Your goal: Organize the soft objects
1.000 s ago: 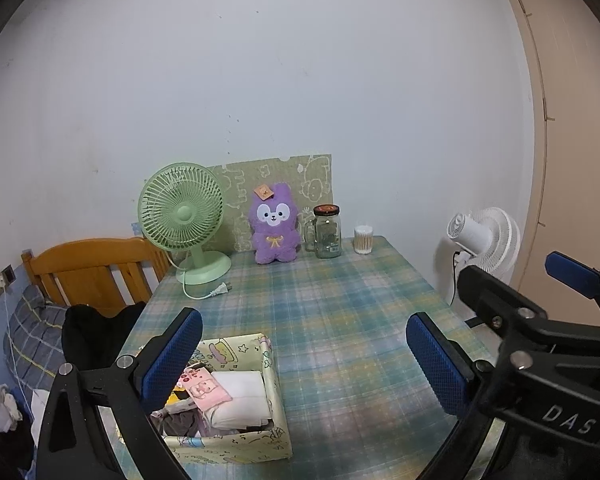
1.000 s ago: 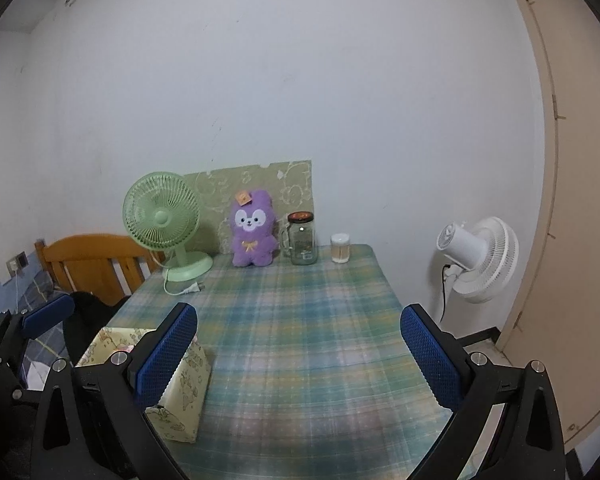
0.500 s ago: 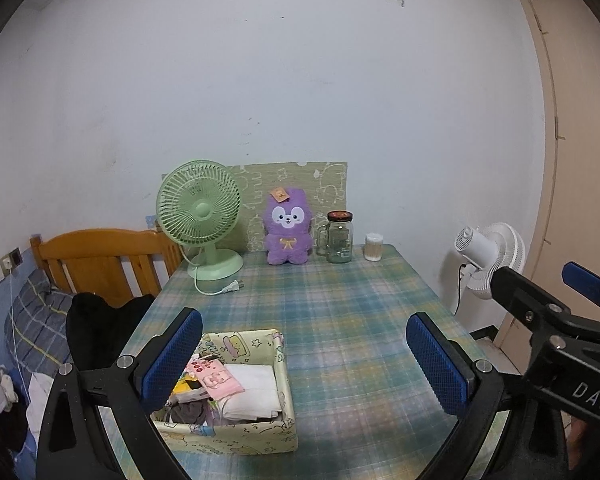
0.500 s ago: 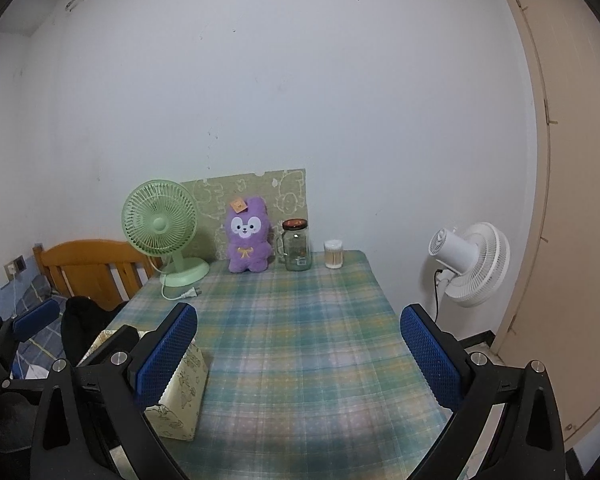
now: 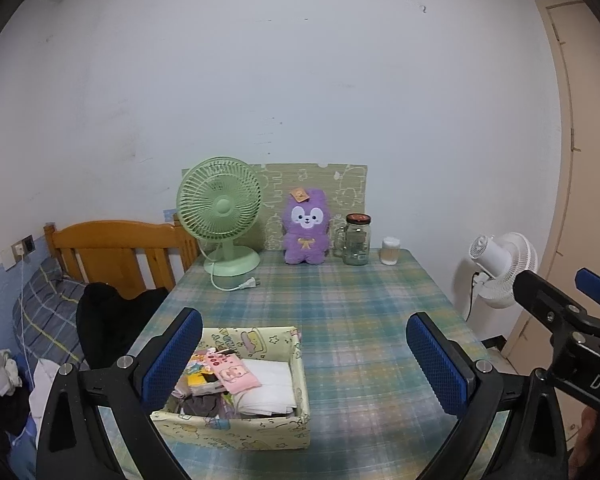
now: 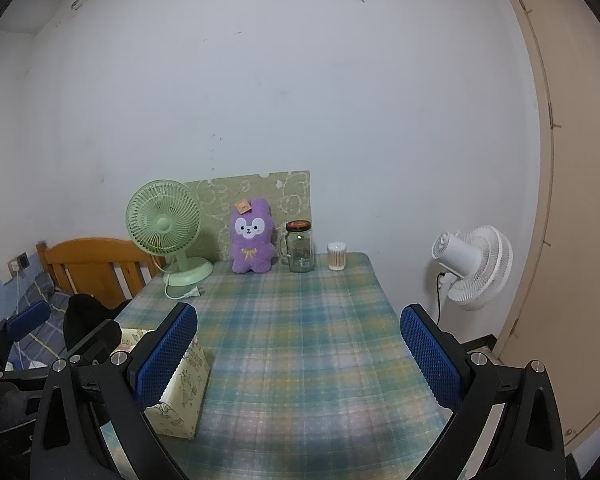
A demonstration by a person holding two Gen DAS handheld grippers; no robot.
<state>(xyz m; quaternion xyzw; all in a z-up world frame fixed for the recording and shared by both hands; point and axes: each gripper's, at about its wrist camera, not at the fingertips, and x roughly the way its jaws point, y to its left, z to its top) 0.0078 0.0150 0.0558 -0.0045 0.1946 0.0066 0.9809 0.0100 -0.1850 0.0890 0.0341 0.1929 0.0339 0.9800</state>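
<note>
Both claws, left claw (image 5: 304, 358) and right claw (image 6: 298, 354), hung open and empty; reaching ahead for the plush (image 5: 306, 227) risked toppling the jar (image 5: 356, 240) beside it.

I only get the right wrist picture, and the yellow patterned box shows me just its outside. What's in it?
Observer: The left wrist view looks down into the box. A folded white cloth lies on top, with a pink patterned piece at its left.
Operator: Anything underneath?
Observer: Yes, dark grey fabric shows at the front, below them.
Operator: Is the left claw holding something?
Observer: No, the left claw is open, with nothing between its fingers.
</note>
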